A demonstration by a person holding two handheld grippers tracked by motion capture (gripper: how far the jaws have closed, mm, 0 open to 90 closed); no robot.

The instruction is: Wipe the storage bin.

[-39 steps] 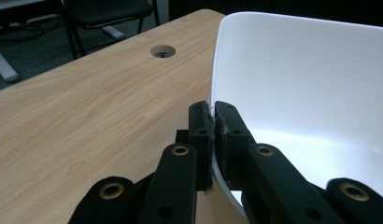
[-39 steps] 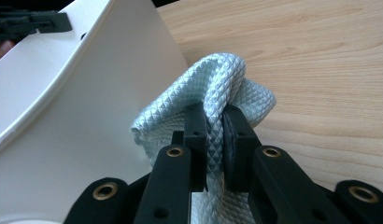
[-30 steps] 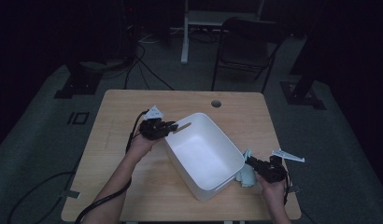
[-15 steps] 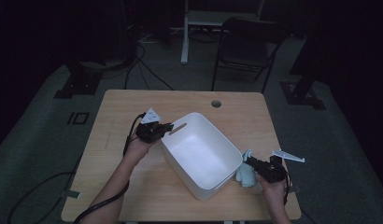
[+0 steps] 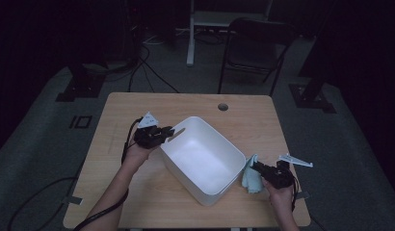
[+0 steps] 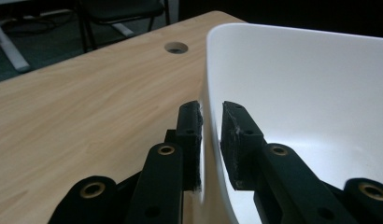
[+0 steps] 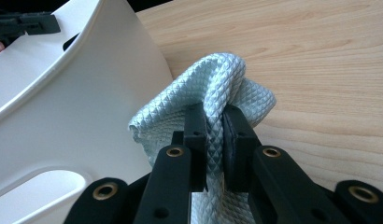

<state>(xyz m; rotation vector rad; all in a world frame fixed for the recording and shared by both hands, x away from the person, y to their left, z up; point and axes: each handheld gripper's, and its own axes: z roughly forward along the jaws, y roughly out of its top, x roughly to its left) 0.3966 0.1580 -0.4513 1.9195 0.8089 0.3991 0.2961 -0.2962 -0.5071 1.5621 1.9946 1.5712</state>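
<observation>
Two grippers: left gripper [image 6: 211,140] straddles the white tub's [image 5: 205,159] rim, jaws just reopened, one pad apart; right gripper [image 7: 216,140] pinches the blue cloth [image 7: 217,93] beside the tub, its lower folds hidden.

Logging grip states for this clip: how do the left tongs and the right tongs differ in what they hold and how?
The left tongs straddle the thin rigid wall of the white bin, one pad outside, one inside; their jaws have just been opening and a slight gap shows. The right tongs are clamped on a soft, bunched pale blue cloth lying on the table beside the bin. Both are black, two-jawed and hand-held.
</observation>
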